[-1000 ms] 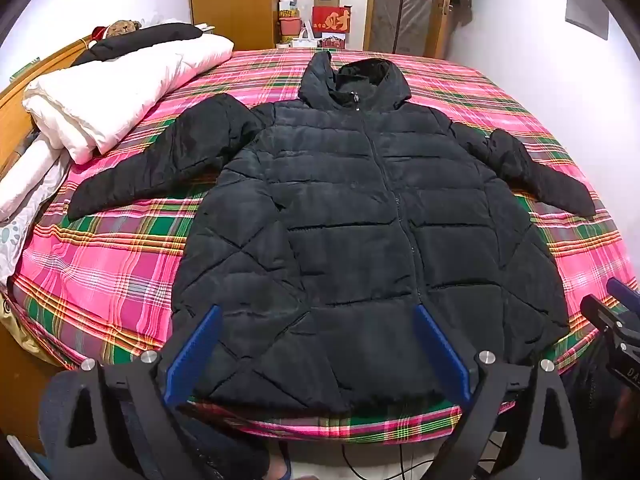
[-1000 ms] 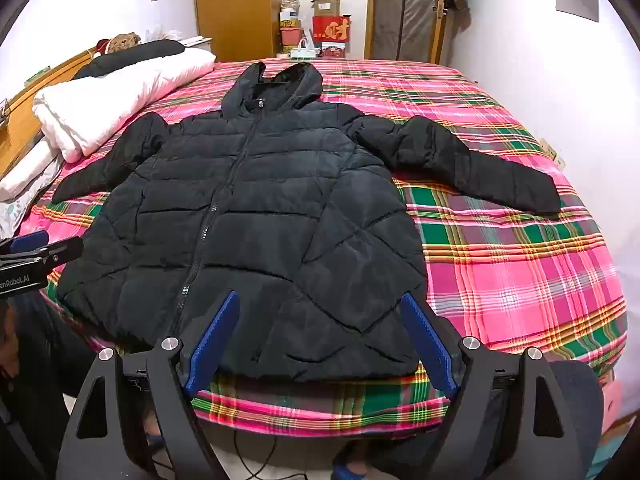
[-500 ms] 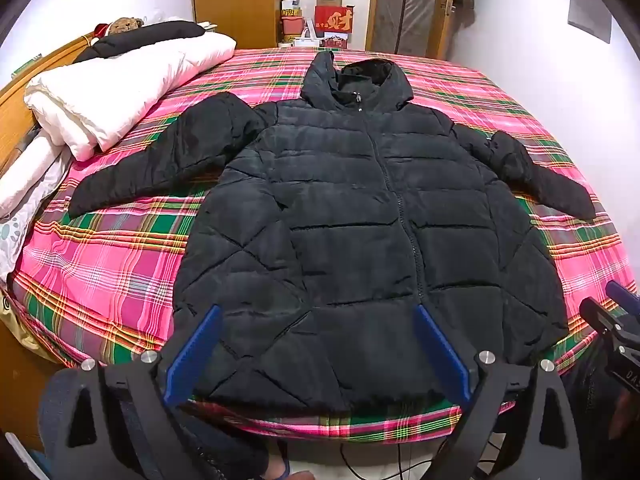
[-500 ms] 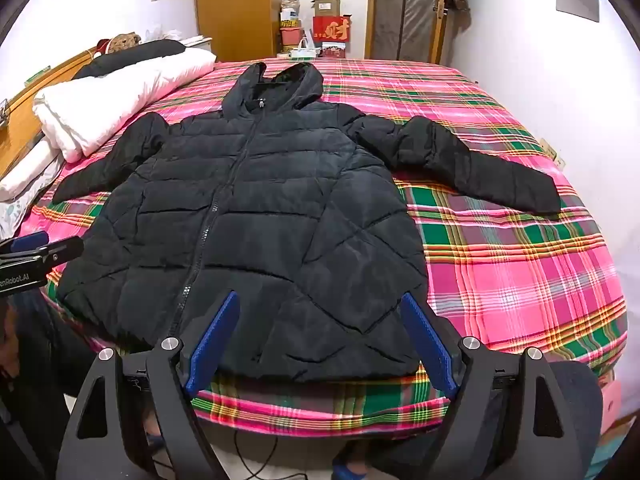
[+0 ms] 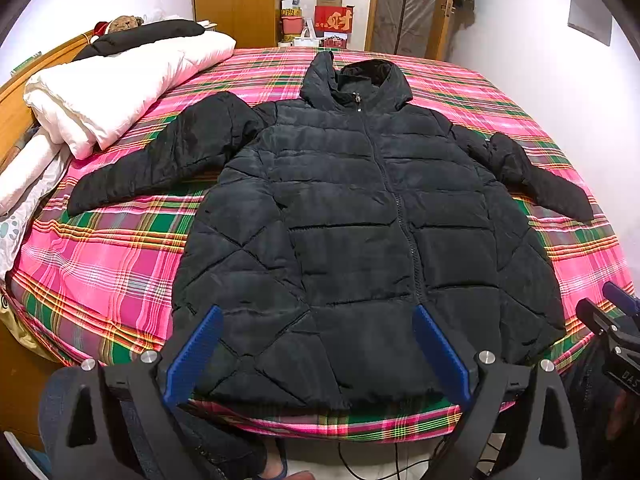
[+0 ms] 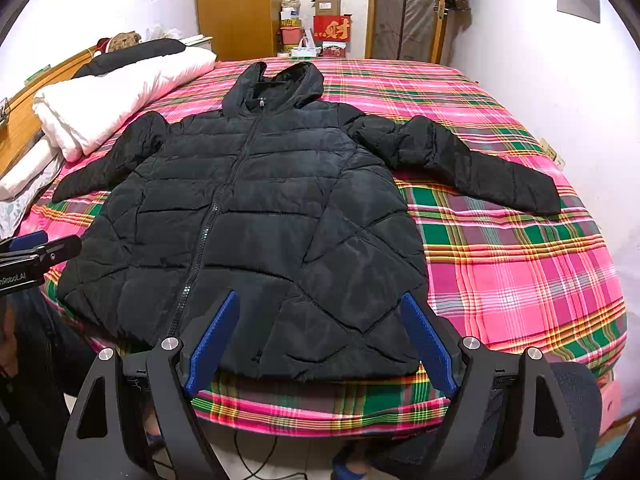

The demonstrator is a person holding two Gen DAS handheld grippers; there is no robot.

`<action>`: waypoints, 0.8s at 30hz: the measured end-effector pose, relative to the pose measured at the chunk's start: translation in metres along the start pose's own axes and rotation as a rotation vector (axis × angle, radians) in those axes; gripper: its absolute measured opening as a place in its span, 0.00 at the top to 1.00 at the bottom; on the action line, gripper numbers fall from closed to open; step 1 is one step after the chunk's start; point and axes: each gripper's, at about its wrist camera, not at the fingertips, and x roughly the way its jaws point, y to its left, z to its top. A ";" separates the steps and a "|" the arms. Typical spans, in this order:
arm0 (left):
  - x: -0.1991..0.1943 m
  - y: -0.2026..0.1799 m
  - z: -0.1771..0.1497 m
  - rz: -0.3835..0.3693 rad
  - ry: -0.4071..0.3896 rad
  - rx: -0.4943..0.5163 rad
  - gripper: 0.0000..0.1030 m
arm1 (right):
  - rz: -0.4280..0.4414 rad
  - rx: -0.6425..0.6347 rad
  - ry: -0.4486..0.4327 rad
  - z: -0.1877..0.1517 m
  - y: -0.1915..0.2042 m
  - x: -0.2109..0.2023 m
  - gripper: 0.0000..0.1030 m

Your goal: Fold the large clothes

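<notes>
A black hooded puffer jacket [image 5: 352,232] lies flat, front up and zipped, on the pink plaid bed [image 5: 104,264], with both sleeves spread out and the hood at the far side. It also shows in the right wrist view [image 6: 256,224]. My left gripper [image 5: 318,320] is open and empty, held above the hem near the bed's front edge. My right gripper [image 6: 320,308] is open and empty above the hem, to the right of the left one. The right gripper's tip shows at the right edge of the left wrist view [image 5: 612,316].
A folded white duvet [image 5: 116,88] and a black pillow [image 5: 148,34] lie along the bed's left side by the wooden headboard [image 5: 16,92]. A wardrobe [image 5: 234,0] and boxes [image 5: 320,20] stand behind the bed. A white wall [image 6: 560,80] runs along the right.
Both grippers stay almost still. The left wrist view has shifted very slightly. The jacket has not moved.
</notes>
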 end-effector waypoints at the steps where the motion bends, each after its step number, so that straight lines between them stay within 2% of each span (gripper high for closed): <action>1: -0.004 0.005 0.000 -0.002 -0.001 -0.003 0.06 | -0.001 0.001 0.000 0.000 0.000 0.000 0.20; 24: -0.007 0.003 -0.001 -0.007 0.001 -0.005 0.06 | -0.002 -0.001 0.002 0.001 0.002 0.001 0.20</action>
